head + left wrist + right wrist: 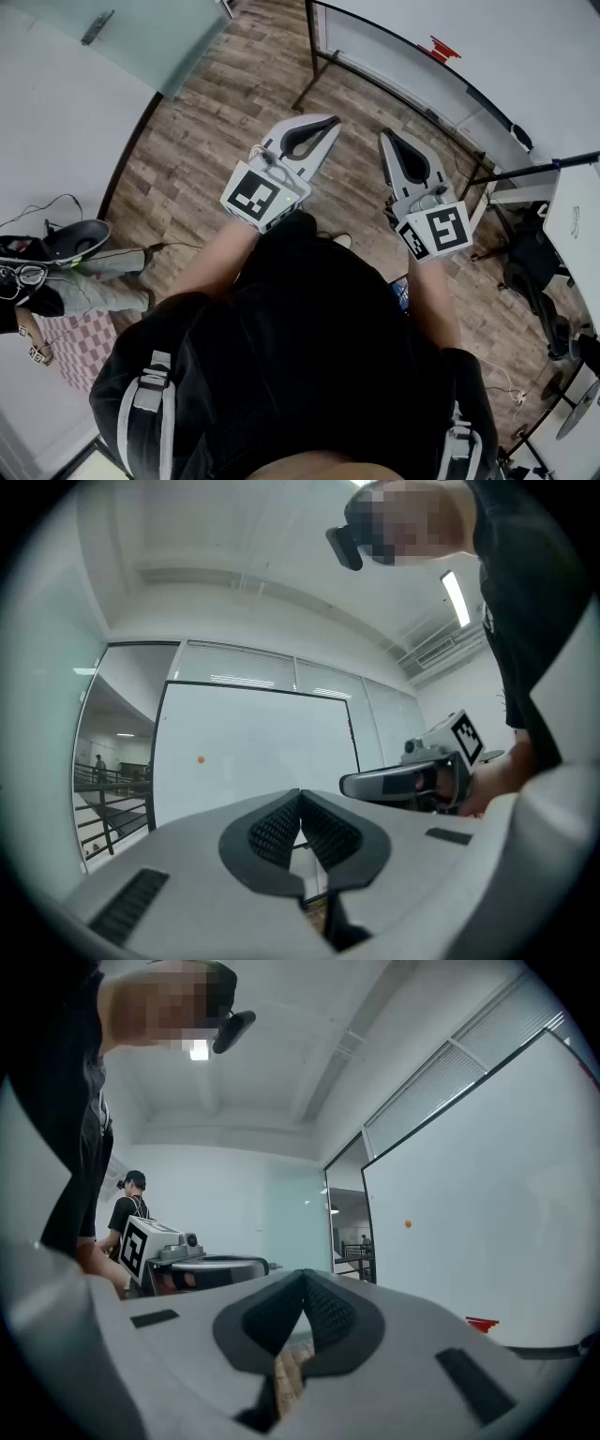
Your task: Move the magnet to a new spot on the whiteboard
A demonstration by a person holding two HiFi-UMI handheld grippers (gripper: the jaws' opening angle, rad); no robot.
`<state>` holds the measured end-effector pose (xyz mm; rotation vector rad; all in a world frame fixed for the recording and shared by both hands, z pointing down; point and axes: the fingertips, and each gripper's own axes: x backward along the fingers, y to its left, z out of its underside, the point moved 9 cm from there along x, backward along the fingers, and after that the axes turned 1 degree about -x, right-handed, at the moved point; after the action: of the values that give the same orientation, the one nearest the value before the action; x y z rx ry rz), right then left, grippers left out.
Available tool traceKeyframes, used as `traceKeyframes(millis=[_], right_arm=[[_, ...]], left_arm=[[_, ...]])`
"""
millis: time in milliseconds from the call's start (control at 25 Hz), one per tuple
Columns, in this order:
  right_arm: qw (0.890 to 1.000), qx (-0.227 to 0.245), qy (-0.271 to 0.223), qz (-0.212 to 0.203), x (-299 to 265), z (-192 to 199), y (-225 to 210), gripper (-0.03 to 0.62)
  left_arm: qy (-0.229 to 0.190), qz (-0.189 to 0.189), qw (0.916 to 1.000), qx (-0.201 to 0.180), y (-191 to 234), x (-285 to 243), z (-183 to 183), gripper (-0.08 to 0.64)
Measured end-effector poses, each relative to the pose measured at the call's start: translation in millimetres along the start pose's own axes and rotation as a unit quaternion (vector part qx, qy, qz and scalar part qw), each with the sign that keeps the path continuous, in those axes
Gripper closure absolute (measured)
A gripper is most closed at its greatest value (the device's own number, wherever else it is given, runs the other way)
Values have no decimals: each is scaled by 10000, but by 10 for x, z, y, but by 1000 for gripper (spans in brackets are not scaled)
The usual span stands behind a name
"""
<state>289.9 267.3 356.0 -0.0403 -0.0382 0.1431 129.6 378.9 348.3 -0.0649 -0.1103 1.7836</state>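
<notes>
**Standing Before the Whiteboard, Magnet Not Yet Touched**

The person stood on the wooden floor facing the whiteboard, with both tools held level in front of the body. The left claw was clenched, its ribbed pads pressed together with nothing between them. The right claw was clenched too, and also empty. The magnet, a small orange dot, sat on the white face of the board toward its left part, well apart from both claws. A red item sat elsewhere on the board, apart from the magnet; I could not tell what it was.

In my judgement the task was at its very start: nothing was grasped and the magnet was not reached. Everything was left to do: to come near, to open one claw, to take the magnet, and to set it on another place on the board.
</notes>
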Motion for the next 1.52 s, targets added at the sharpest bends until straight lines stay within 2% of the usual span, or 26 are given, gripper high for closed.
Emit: traceKeyframes(millis=[360,800,1040,1240,1520], right_arm=[[9993,-96,-200,298,28,-21,-96,598],[9997,-26,-262,-13,-64,-82,-117,597],[9996,-140,-248,-78,-401,-79,-239,597],[9998,19,-195,-86,-805,-115,-293,597],[9995,57,-146,274,-1475,-132,-460,597]], left_arm=[[11,-25,10000,-13,16,-42,-12,555],[46,-185,9998,-6,149,-9,-125,555],[2,-146,9999,30,485,-127,-68,555],[-6,-79,9999,70,892,-239,-17,555],[7,40,10000,5,1633,-341,11,555]])
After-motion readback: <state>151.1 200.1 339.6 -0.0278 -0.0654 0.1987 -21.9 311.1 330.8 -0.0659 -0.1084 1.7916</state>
